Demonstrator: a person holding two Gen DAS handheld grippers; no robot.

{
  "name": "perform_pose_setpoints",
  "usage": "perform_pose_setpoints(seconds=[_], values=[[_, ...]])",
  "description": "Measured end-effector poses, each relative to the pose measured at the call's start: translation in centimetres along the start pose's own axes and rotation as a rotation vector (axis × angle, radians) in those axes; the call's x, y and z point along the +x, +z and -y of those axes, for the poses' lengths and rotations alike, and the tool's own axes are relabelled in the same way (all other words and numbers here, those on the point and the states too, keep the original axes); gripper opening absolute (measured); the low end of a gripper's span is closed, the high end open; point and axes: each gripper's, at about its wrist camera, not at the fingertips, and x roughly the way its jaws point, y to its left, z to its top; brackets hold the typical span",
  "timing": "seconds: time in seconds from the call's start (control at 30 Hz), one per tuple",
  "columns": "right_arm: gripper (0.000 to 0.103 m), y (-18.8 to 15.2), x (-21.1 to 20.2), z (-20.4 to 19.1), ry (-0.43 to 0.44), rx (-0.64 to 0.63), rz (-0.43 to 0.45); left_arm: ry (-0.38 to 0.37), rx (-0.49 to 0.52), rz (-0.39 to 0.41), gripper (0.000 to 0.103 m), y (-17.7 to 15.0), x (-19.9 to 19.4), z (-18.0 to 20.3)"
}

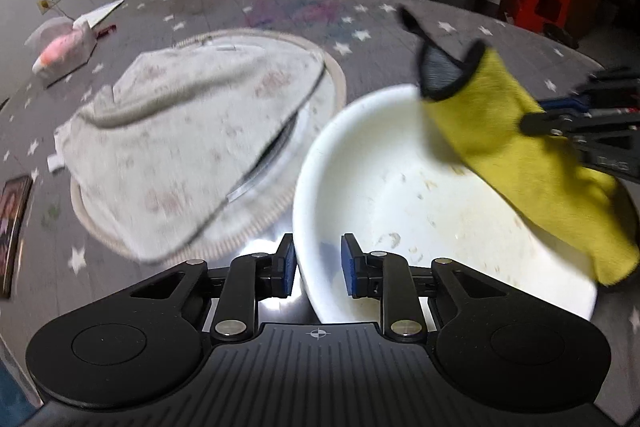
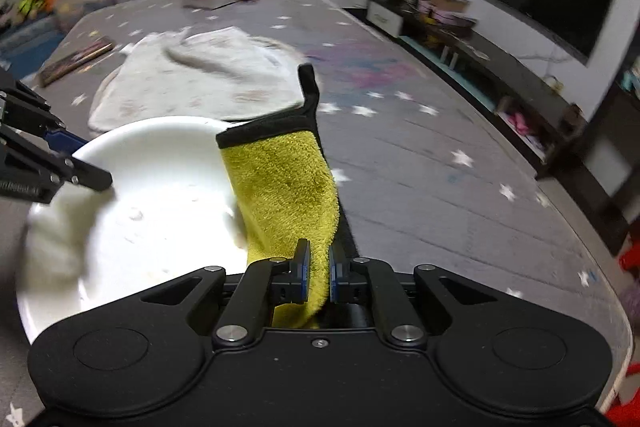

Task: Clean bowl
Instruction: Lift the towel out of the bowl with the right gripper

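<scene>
At the far left of the star-patterned table (image 1: 400,7) sits a pink-and-white packet (image 1: 64,53), and nearer the middle a grey-white cloth (image 1: 180,139) lies crumpled over a round mat. Right of that is the white bowl (image 1: 400,195), tipped up on edge so its soiled inside faces the right-hand side; dried specks show across its floor. The left gripper (image 1: 318,265) stands directly at the bowl's near rim, its blue pads straddling the wall with one inside and one outside; there is a gap between pad and wall on the inner side, so I cannot tell whether it truly pinches the rim or only brackets it. Further right, the right gripper (image 2: 318,267) has its jaws drawn narrow onto the yellow cloth (image 2: 280,179), which stands up from the fingers with its long axis running away from the gripper, black-trimmed end farthest. The cloth hangs over the bowl's right edge, just beside the dirty interior, so the bowl lies left of the right gripper. My judgement: the wiping stroke must swing leftward and down into the bowl, while the left hand braces it, level and low.
</scene>
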Motion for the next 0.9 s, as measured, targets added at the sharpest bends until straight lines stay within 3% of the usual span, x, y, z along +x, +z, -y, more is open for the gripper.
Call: perform_pose_setpoints(seconds=[0.1, 0.27, 0.37, 0.53, 0.6, 0.67, 0.73, 0.9], values=[[0.008, -0.1, 0.1, 1.3, -0.078, 0.0, 0.012, 0.042, 0.007, -0.001, 0.025, 1.1, 0.8, -0.5], [0.008, -0.9, 1.2, 2.9, -0.082, 0.042, -0.024, 0.035, -0.034, -0.037, 0.027, 1.5, 2.2, -2.1], [0.008, -1.5, 2.4, 3.0, -0.068, 0.046, -0.055, 0.045, -0.02, -0.039, 0.029, 0.8, 2.3, -1.9], [0.01, -2.9, 2.9, 2.1, 0.008, 0.031, -0.023, 0.045, -0.052, -0.036, 0.034, 0.0, 1.8, -2.2], [0.024, -3.1, 2.6, 2.5, 0.072, 0.027, 0.007, 0.048, -0.07, -0.031, 0.038, -0.4, 1.4, -2.5], [0.045, -3.6, 2.4, 2.8, 0.078, -0.001, 0.032, 0.051, -0.092, -0.024, 0.039, -0.8, 0.8, -2.8], [0.058, -4.0, 2.2, 3.2, 0.07, -0.023, 0.05, 0.057, -0.106, -0.014, 0.041, -1.5, 0.0, -2.9], [0.061, -4.2, 2.2, 3.1, 0.074, -0.051, 0.066, 0.069, -0.149, -0.002, 0.048, -3.0, -1.3, -2.6]])
